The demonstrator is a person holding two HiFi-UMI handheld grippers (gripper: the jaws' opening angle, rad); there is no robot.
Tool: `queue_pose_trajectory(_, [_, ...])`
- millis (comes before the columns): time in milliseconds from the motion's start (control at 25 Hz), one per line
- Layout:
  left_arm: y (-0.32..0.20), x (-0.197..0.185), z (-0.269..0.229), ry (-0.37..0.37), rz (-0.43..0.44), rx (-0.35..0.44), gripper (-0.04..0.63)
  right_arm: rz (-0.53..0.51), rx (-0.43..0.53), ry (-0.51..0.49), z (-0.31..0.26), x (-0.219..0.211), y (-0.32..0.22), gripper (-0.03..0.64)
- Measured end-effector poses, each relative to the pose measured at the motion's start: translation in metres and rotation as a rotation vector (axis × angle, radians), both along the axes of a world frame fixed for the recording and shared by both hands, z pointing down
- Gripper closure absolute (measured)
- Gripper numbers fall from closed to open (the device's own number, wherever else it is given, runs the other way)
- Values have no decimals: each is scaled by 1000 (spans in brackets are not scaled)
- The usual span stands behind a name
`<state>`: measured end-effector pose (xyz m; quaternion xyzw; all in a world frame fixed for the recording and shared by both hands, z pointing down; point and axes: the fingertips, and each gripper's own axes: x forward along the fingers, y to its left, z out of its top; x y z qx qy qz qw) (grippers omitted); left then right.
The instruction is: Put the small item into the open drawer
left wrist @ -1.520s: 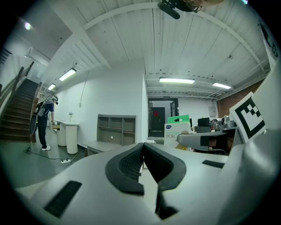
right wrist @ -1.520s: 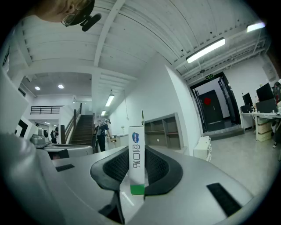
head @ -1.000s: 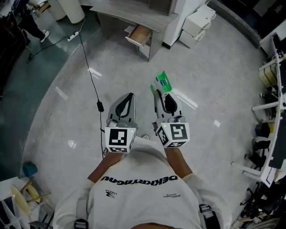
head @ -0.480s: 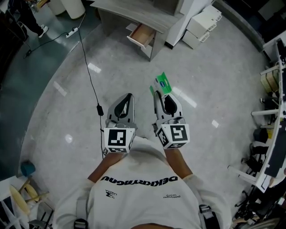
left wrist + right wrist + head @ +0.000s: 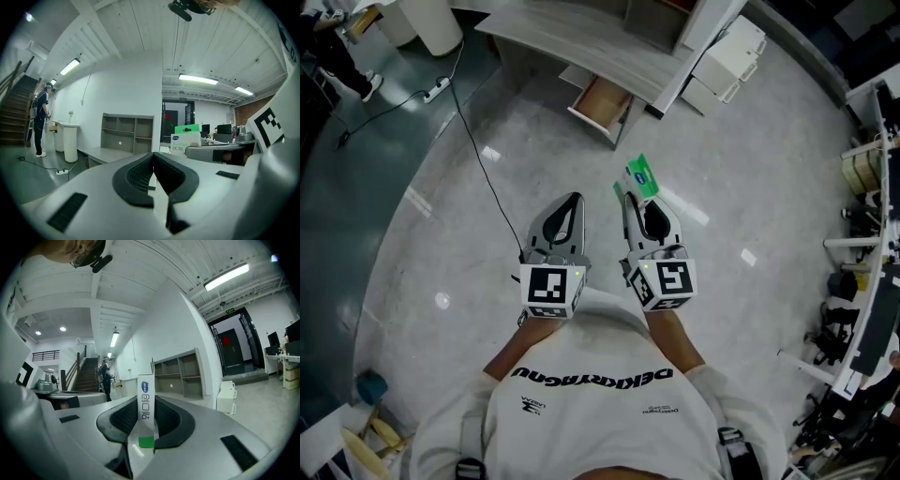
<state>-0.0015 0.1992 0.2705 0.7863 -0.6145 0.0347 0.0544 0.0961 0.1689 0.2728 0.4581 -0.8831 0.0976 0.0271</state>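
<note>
A small green and white box [image 5: 640, 177] sticks out from my right gripper [image 5: 635, 199], which is shut on it; in the right gripper view the box [image 5: 146, 413] stands upright between the dark pads. My left gripper [image 5: 570, 203] is held beside it, shut and empty, its pads [image 5: 140, 173] touching. Both are held at waist height over the floor. Ahead, under the grey desk [image 5: 581, 42], a wooden drawer [image 5: 602, 101] is pulled out, open and facing me. The box also shows at the right of the left gripper view [image 5: 186, 138].
A black cable [image 5: 478, 159] runs along the floor from a power strip [image 5: 434, 90] toward my left gripper. White cabinets [image 5: 727, 58] stand right of the desk. Racks and clutter [image 5: 862, 187] line the right side. A person [image 5: 105, 376] stands far off by a staircase.
The desk and open drawer have come nearer and lower in the head view as I walk toward them. Both grippers keep their pose, the box still held.
</note>
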Motion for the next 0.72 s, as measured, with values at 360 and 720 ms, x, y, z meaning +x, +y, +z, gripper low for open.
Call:
queue_pose_trajectory(360, [-136,-87,8,16,91,-45,578,89,-33,25,3,-83,-126,499])
queue_pose_trajectory(720, [-202,-103,33,44,131,-99,579,136,-114,31,20,-103,-187,499])
